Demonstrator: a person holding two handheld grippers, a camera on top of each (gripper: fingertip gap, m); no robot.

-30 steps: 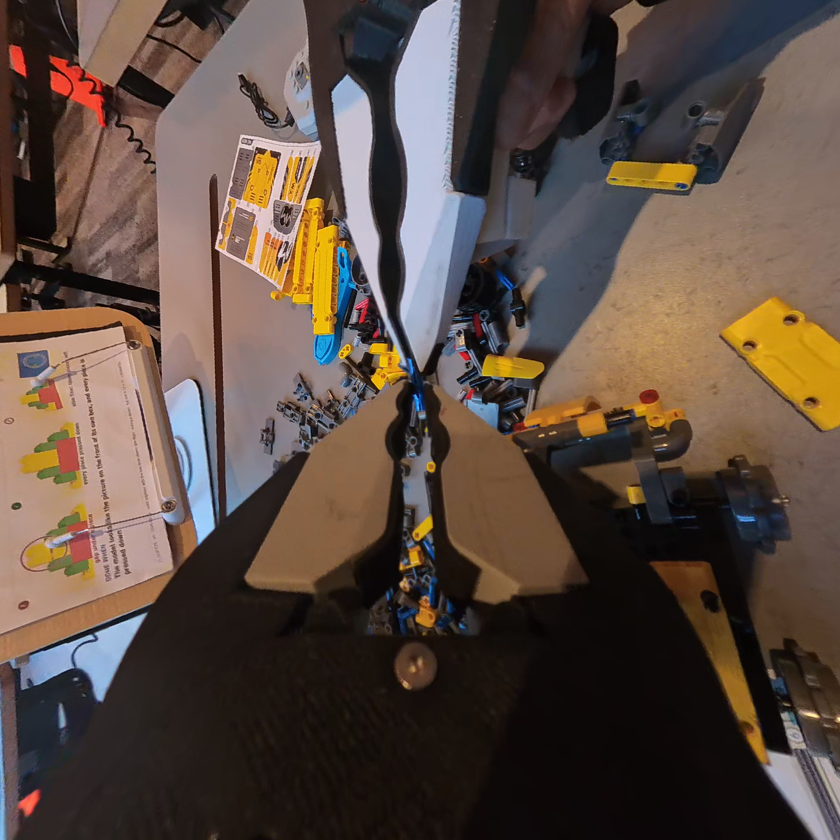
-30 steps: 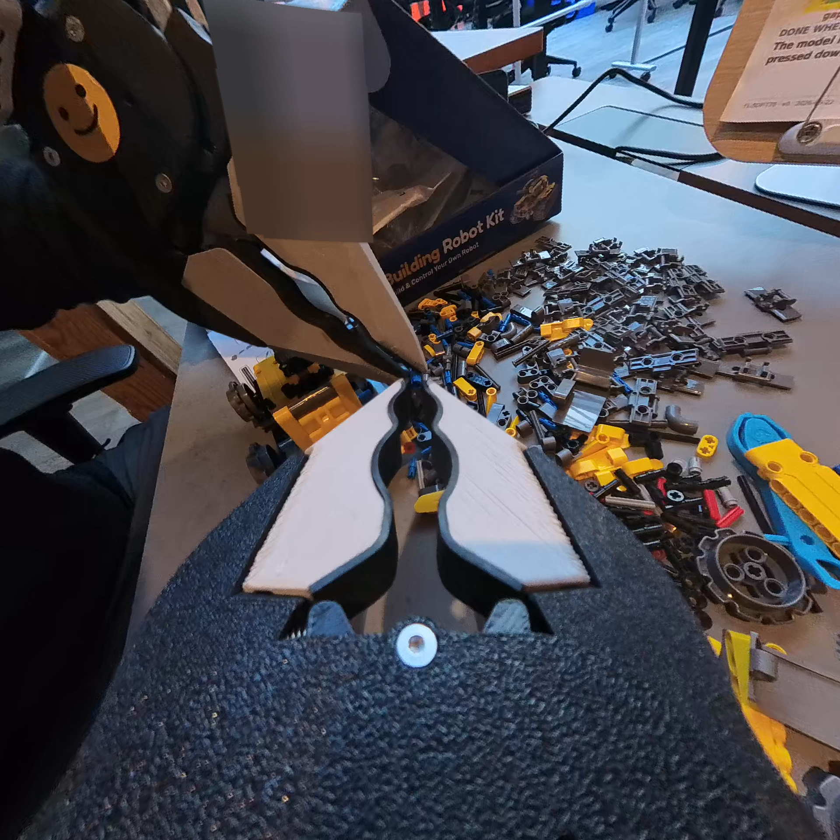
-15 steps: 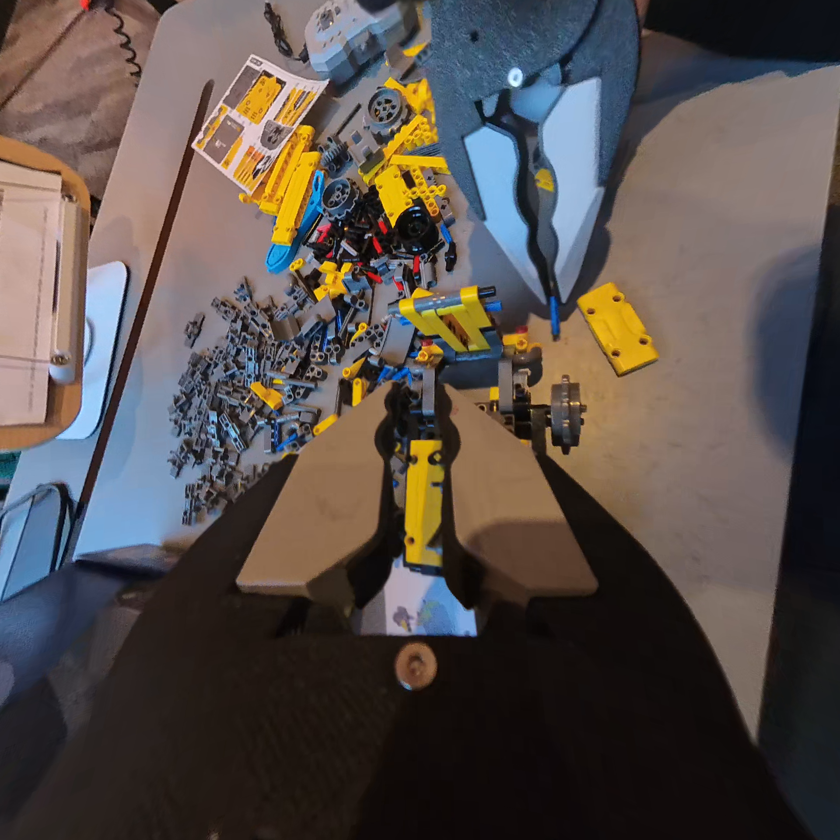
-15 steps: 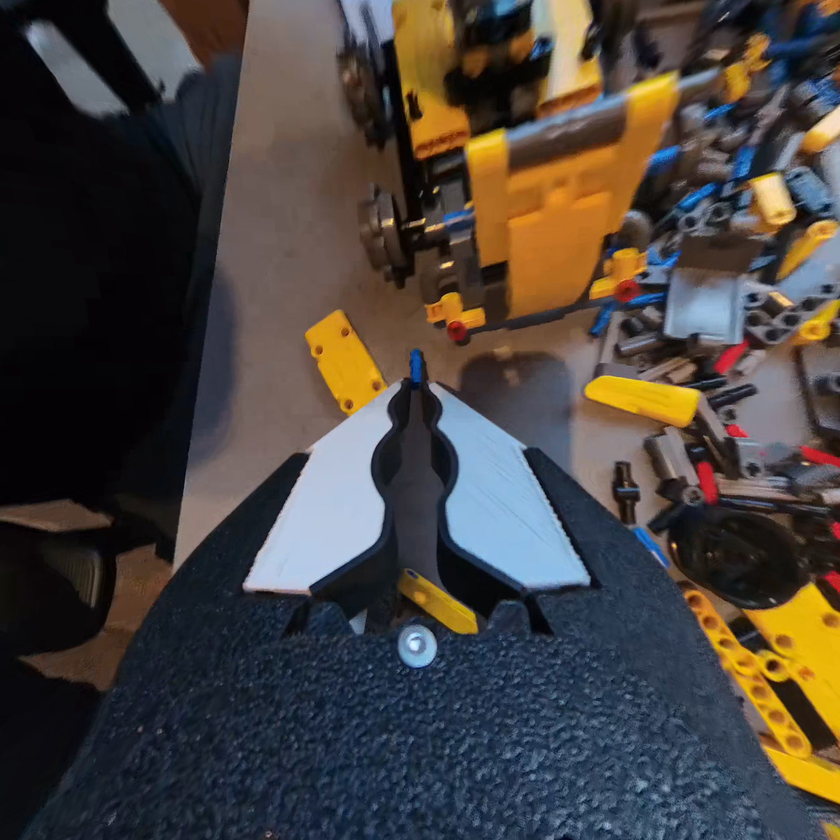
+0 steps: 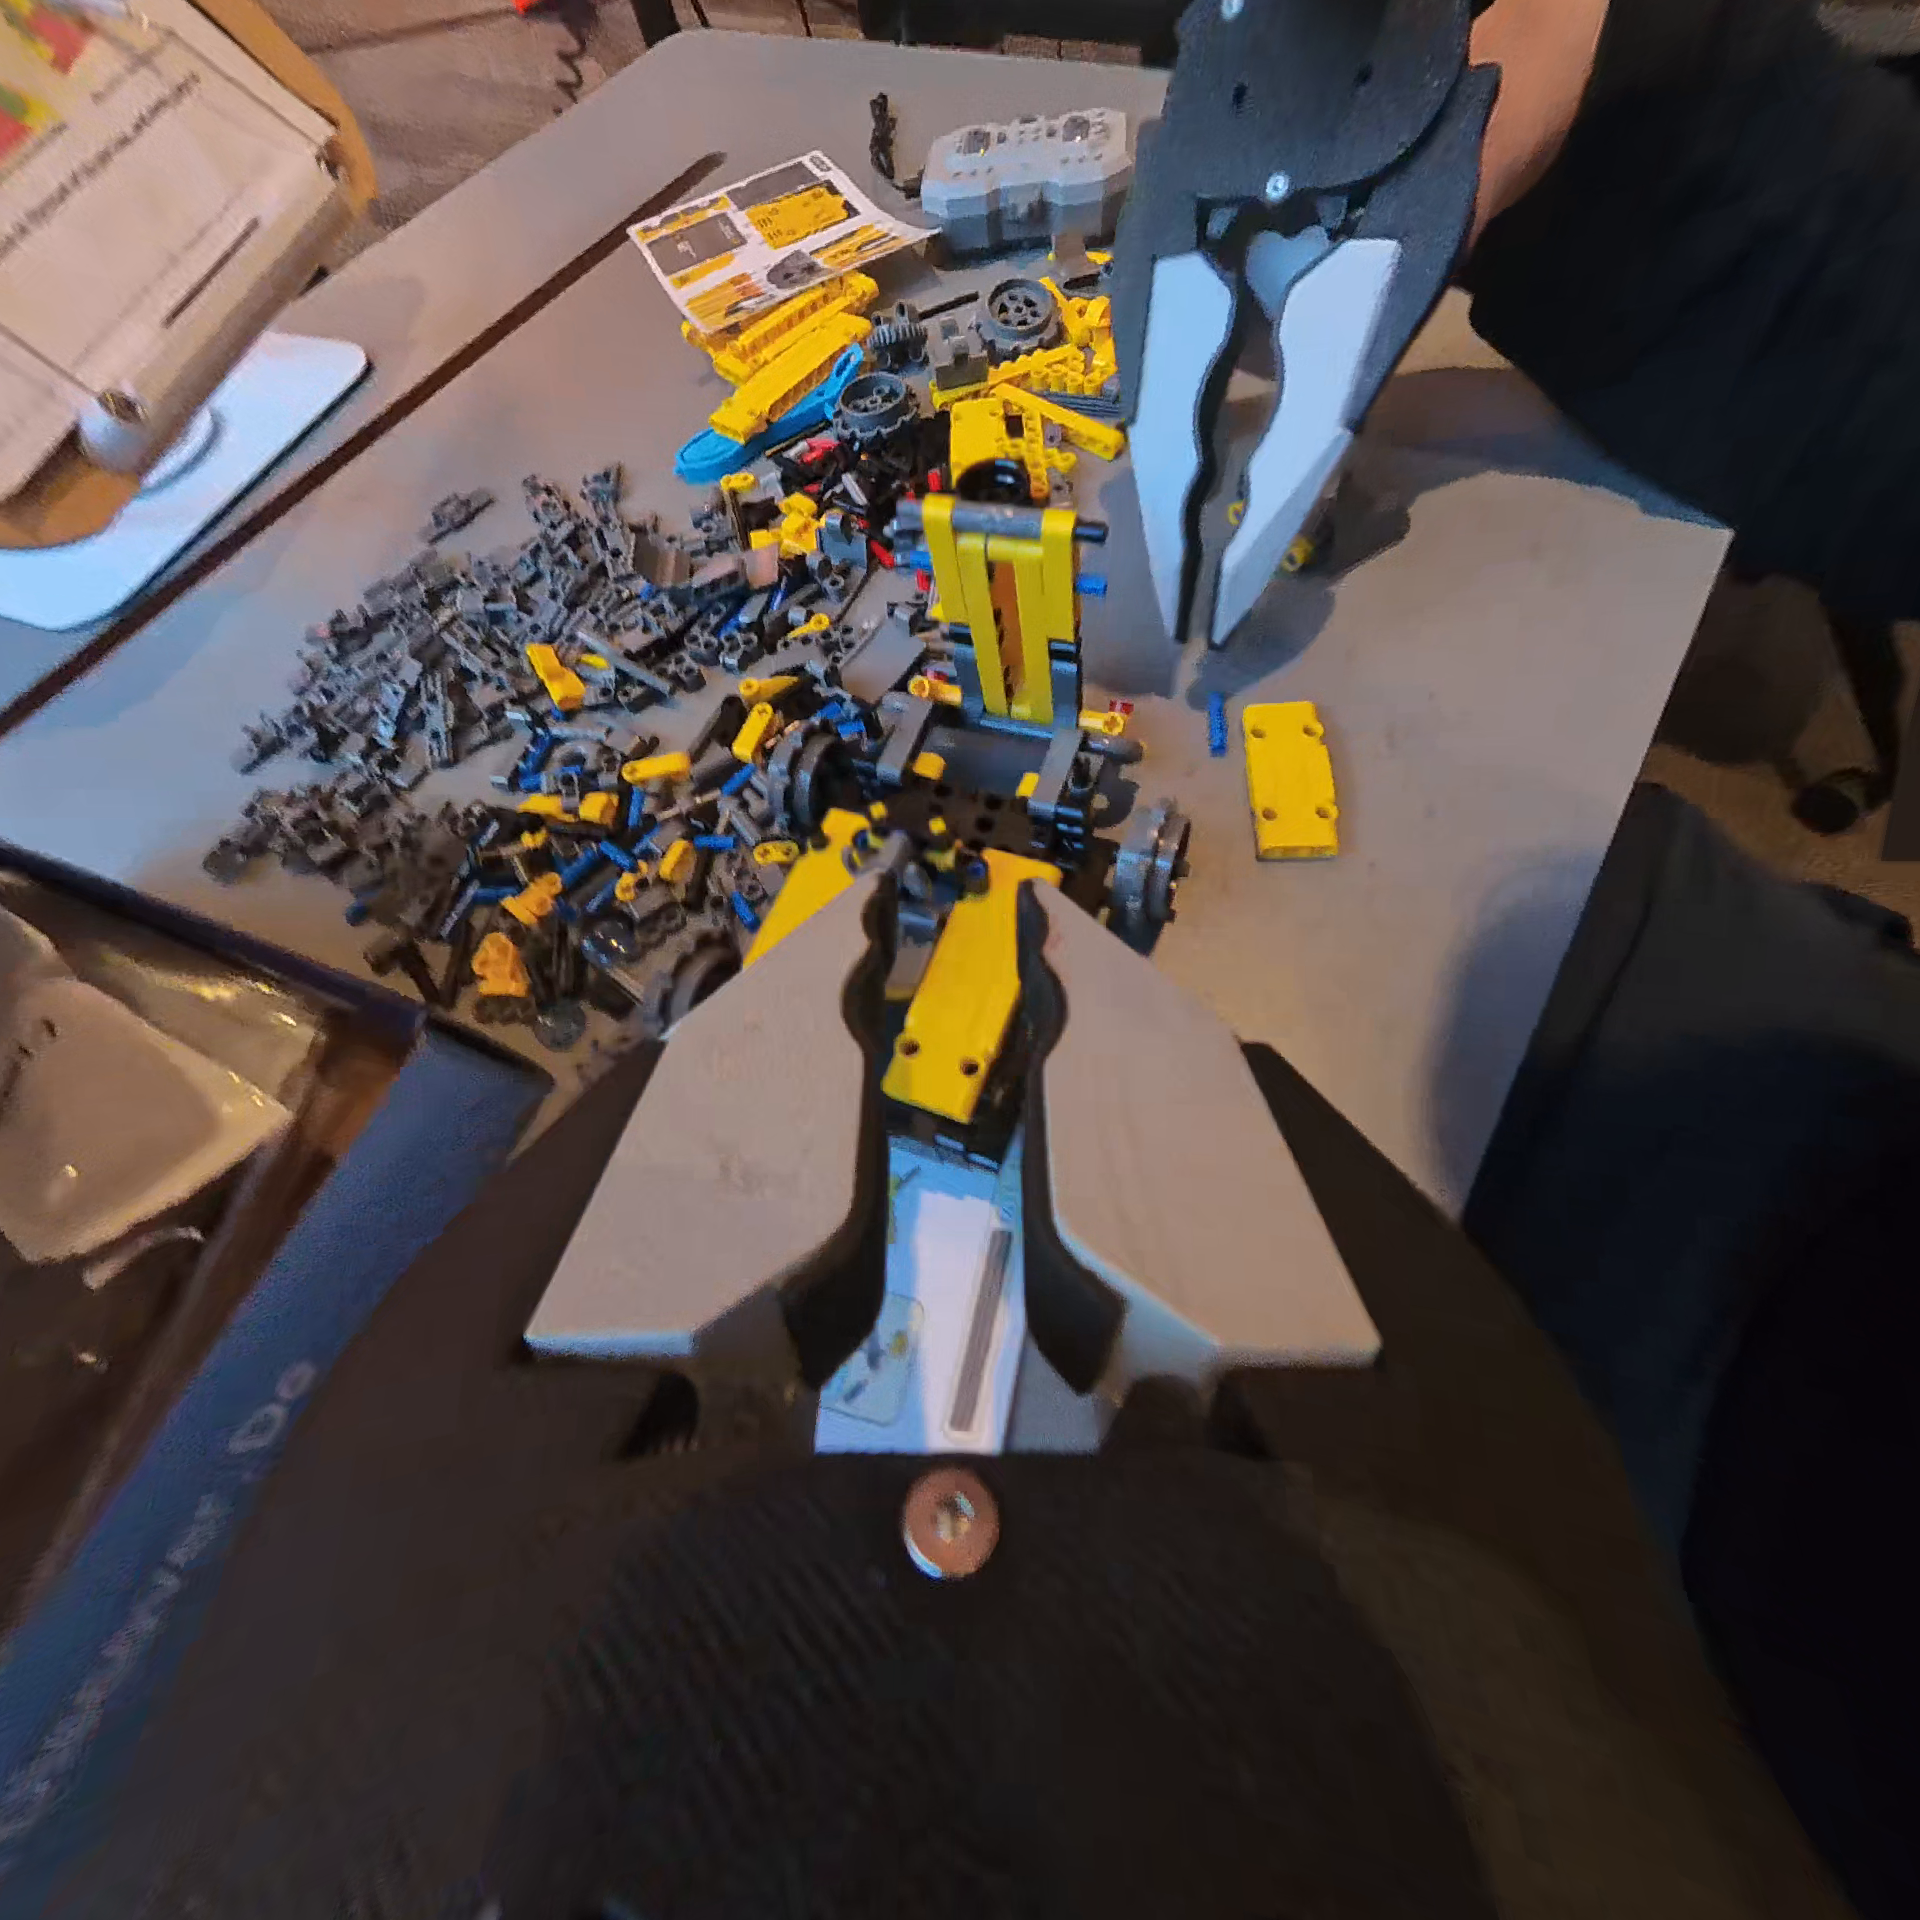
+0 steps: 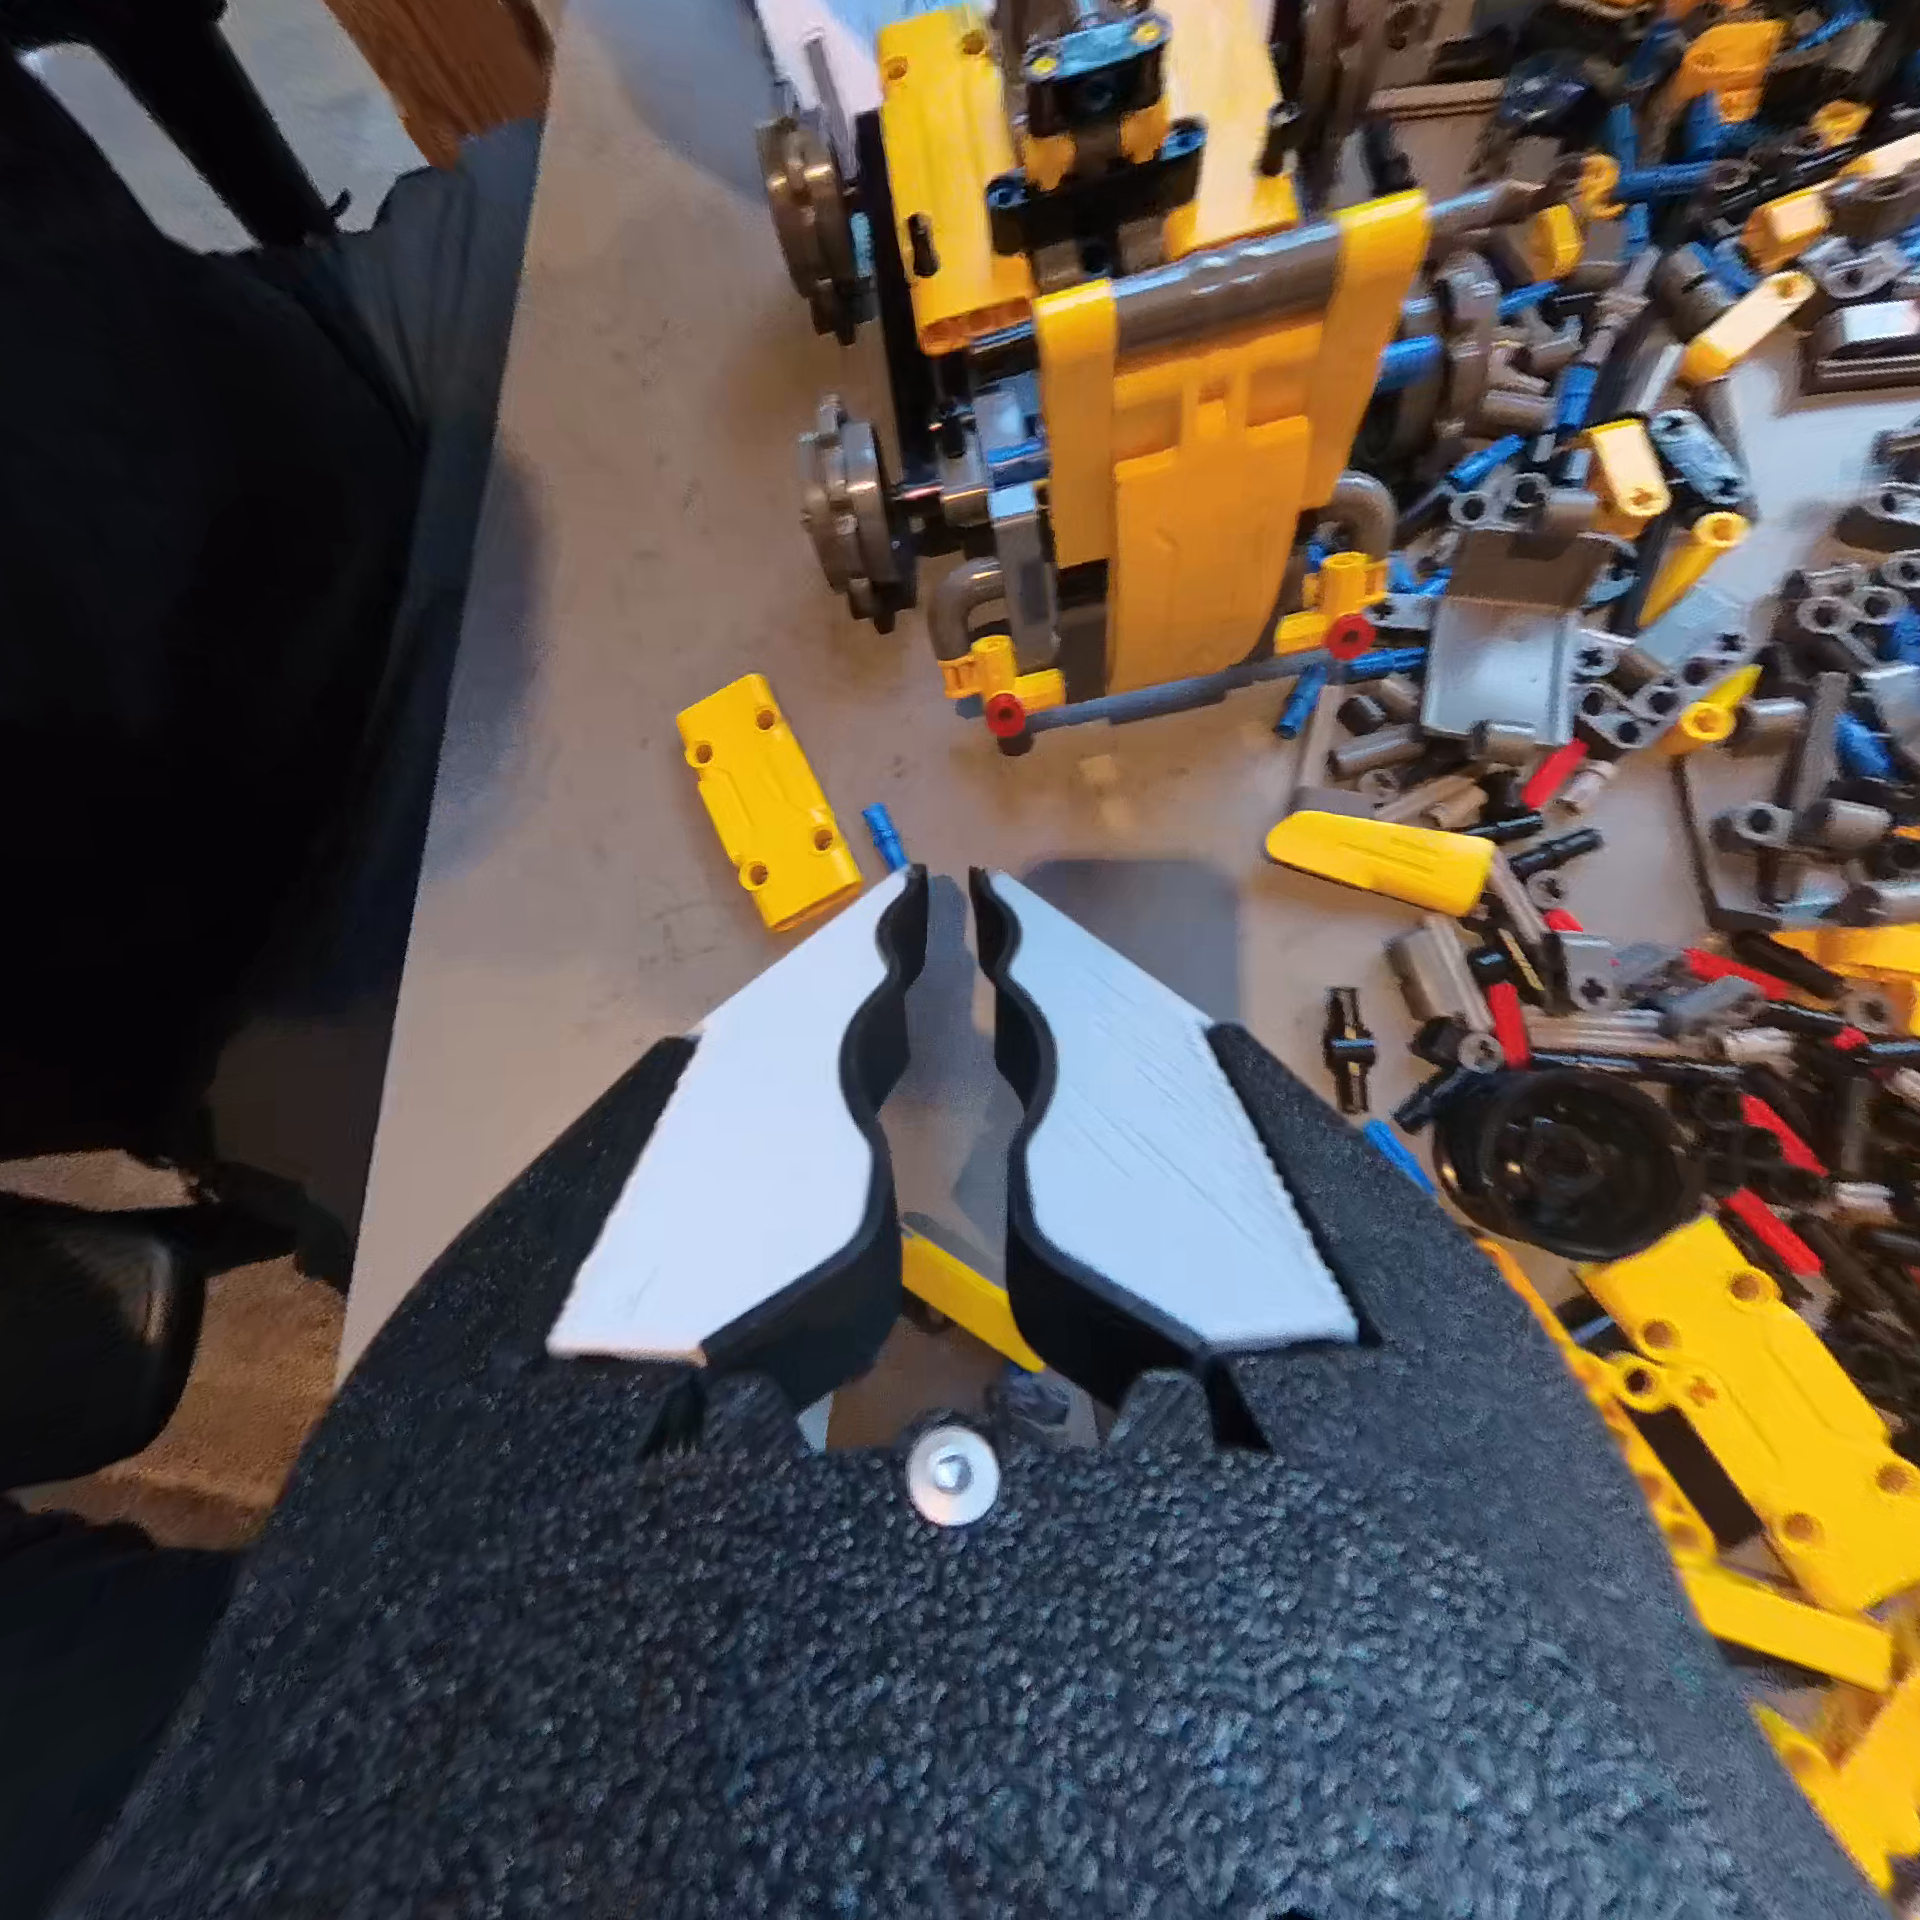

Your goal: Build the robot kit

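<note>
While empty above the blue pin (image 6: 883,831), right gripper (image 6: 945,883) jaws slightly parted; left gripper (image 5: 951,894) indeterminate.

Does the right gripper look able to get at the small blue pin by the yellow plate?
Probably yes: the right gripper is open, the blue pin lies just ahead on bare table, with only the yellow plate alongside.

Grey table (image 6: 623,540); yellow-and-black model (image 6: 1143,416); yellow plate (image 6: 764,800) and blue pin (image 6: 885,836) near the edge.
</note>
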